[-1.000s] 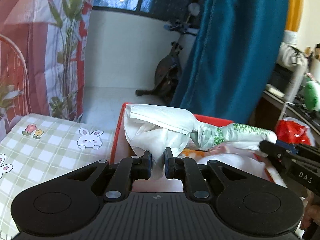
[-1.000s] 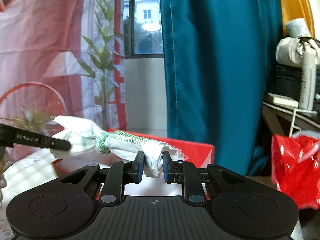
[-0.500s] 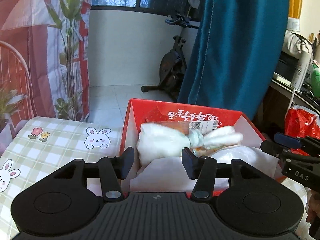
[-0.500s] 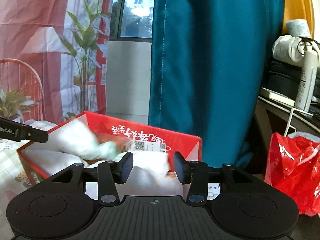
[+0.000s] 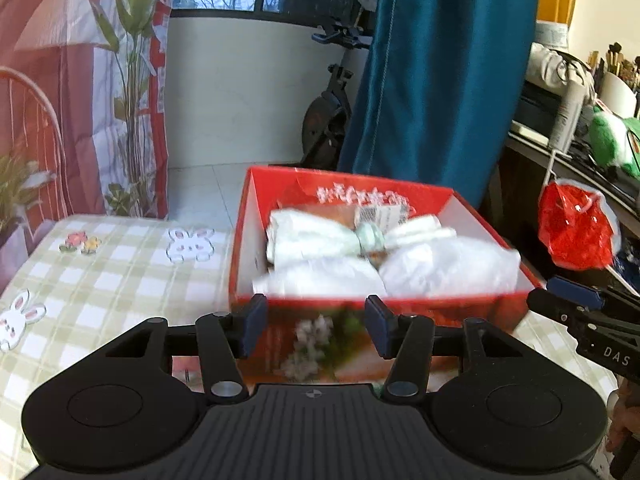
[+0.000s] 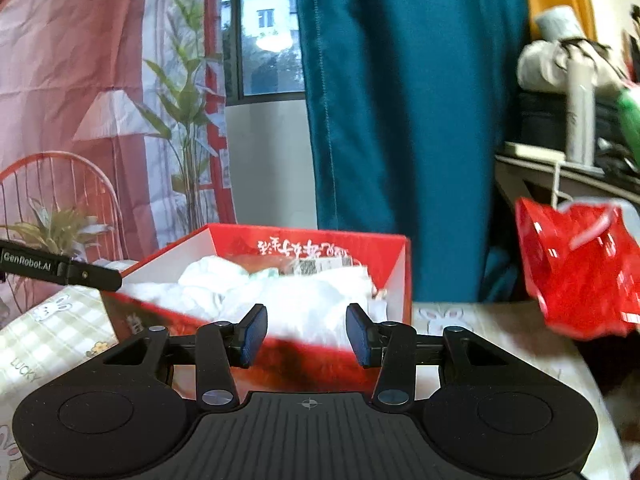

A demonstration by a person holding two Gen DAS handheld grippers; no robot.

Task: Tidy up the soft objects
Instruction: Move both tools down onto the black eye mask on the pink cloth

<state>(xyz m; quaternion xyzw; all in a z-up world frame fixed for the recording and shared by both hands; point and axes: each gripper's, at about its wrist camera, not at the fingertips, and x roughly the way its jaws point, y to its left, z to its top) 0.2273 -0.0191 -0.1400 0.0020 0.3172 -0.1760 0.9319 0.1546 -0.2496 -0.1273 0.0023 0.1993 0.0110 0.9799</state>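
Daylight enters through the window far beyond each hand-held gripper, leaving the room moderately bright. Motion blur smears the white bundles and the red box just ahead of the fingers. Fisheye distortion bends the edges, and the corners fall black.

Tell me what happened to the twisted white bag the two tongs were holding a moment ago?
Both tongs let it go. The left tongs and right tongs have just opened with nothing between them and pulled back, and the knotted white plastic bag dropped into the red box, onto the other white bags. The box, the bunny tablecloth and the red plastic bag stayed put.
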